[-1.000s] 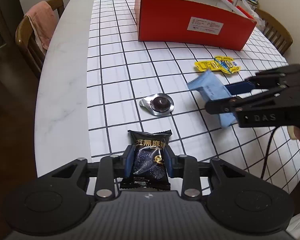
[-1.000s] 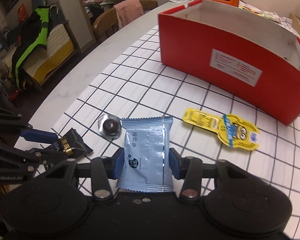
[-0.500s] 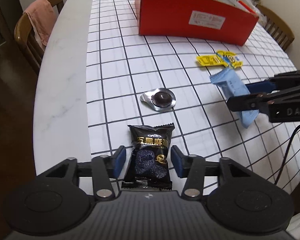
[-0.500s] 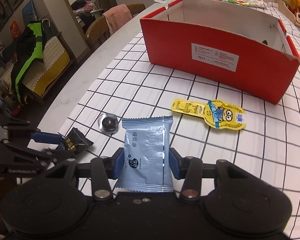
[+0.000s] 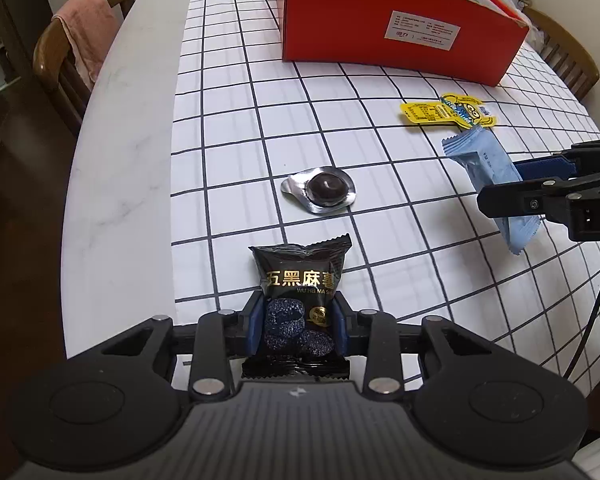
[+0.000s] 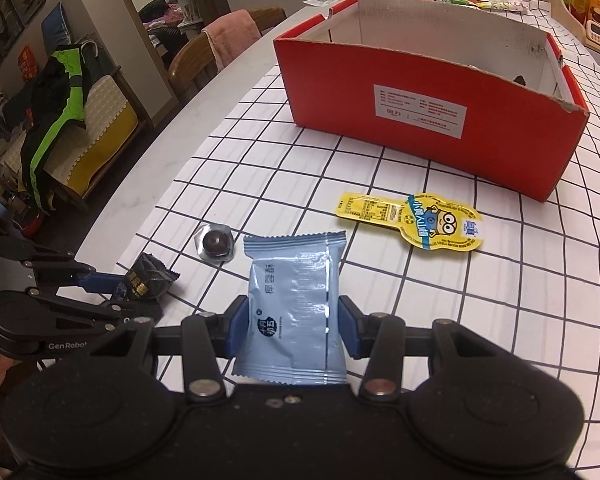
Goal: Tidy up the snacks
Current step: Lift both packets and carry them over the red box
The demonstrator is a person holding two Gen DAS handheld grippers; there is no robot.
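My left tool (image 5: 298, 326) is clenched on the black snack packet (image 5: 300, 304), its blue pads pressing the packet's two long sides near the surface's near-left edge. My right tool (image 6: 292, 330) is clenched on the light blue packet (image 6: 294, 312) in the same way, closer to the surface's right side. Both packets look lifted clear of the checked cloth, though I cannot be certain for the black one.

The step in hand, as I judge it, is carrying both packets to the red box (image 6: 420, 108), which stands open-topped toward the surface's far edge. To do it well I should keep my grip steady, since the wrappers are slick and soft, raise each packet above the box's front wall before crossing it, and bring my two tools in side by side so they don't collide.

Each packet's long axis runs along its tool's fingers, crimped top end pointing forward toward the box. The foil-cupped chocolate (image 5: 326, 190) and the yellow sachet (image 6: 412, 220) lie on the cloth between me and the box, not yet collected.
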